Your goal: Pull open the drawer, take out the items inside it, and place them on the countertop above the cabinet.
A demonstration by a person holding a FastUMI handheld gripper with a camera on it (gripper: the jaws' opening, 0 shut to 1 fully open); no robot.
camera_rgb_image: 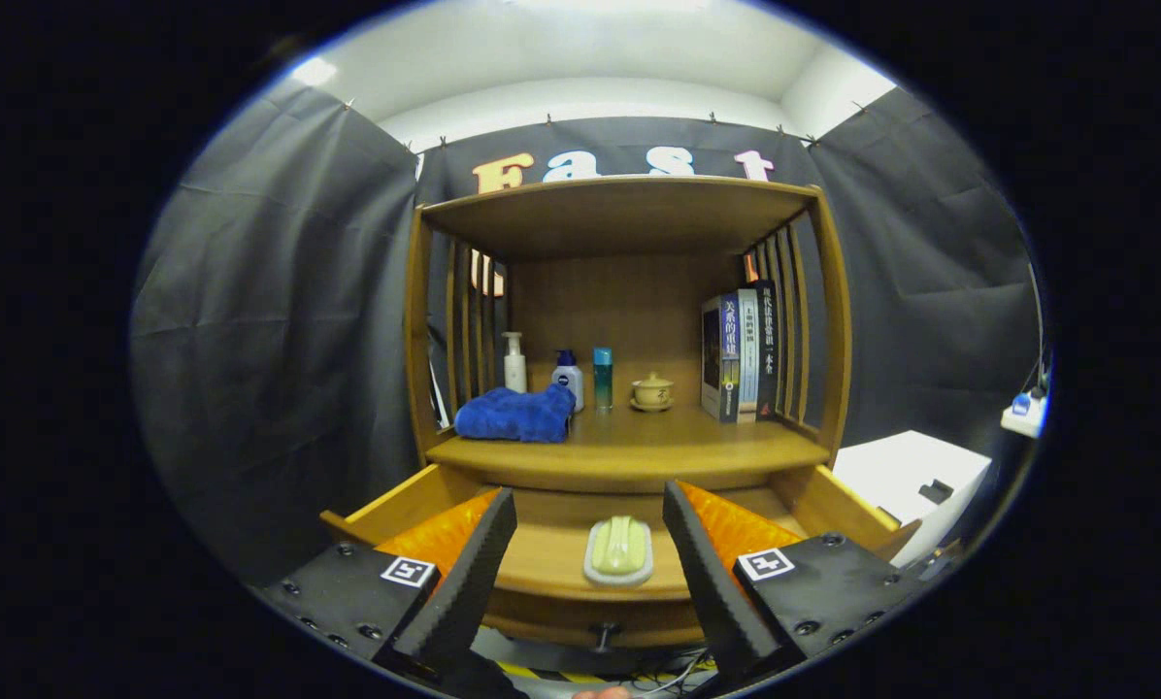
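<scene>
Your hand-held gripper is released, fingers spread wide over the pulled-out drawer. The soap dish lies between them on the drawer floor, its long axis pointing away from you toward the counter. On the counter sit a blue towel, bottles, a cup and books; spine writing is too small to tell.

Chinese titles on book spines; coded markers on the wide-apart gripper
</scene>
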